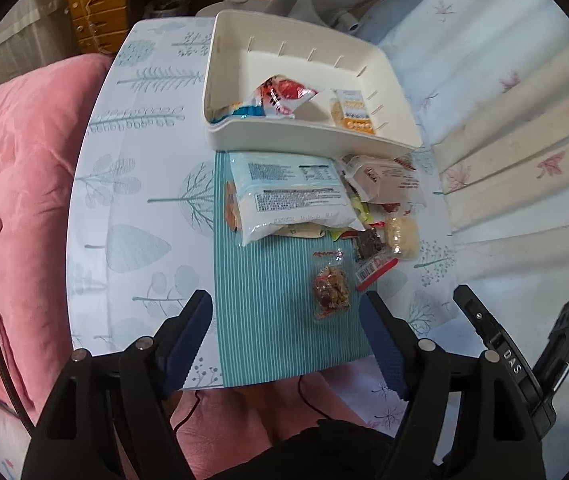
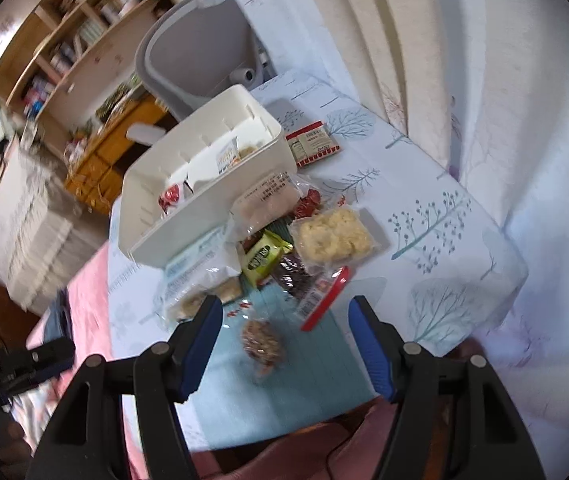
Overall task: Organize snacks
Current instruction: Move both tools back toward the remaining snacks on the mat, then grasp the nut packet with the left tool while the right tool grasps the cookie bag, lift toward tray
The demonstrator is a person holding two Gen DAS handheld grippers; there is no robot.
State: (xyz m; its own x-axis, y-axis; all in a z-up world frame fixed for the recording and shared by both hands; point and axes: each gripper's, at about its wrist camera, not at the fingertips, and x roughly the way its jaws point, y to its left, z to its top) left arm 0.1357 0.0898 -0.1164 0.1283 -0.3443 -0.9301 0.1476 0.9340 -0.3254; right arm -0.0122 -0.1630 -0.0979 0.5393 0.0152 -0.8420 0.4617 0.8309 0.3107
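A white bin (image 1: 308,136) stands at the far side of the table and holds a red-and-white packet (image 1: 284,96) and an orange cracker packet (image 1: 354,114). In front of it a pile of snacks lies on a teal striped mat (image 1: 268,320): a large white-blue bag (image 1: 288,192), a yellow rice-cake pack (image 2: 334,234), a green packet (image 2: 262,258). A clear nut packet (image 1: 330,286) lies nearest, also in the right wrist view (image 2: 262,342). My left gripper (image 1: 286,304) is open and empty above the mat. My right gripper (image 2: 284,308) is open and empty just over the nut packet.
A red-bordered flat packet (image 2: 312,144) lies right of the bin (image 2: 188,216). A pink blanket (image 1: 16,200) lies left of the table, white floral bedding (image 1: 504,120) on the right. A grey chair (image 2: 188,52) and wooden shelves (image 2: 72,44) stand behind. The table's near edge is close.
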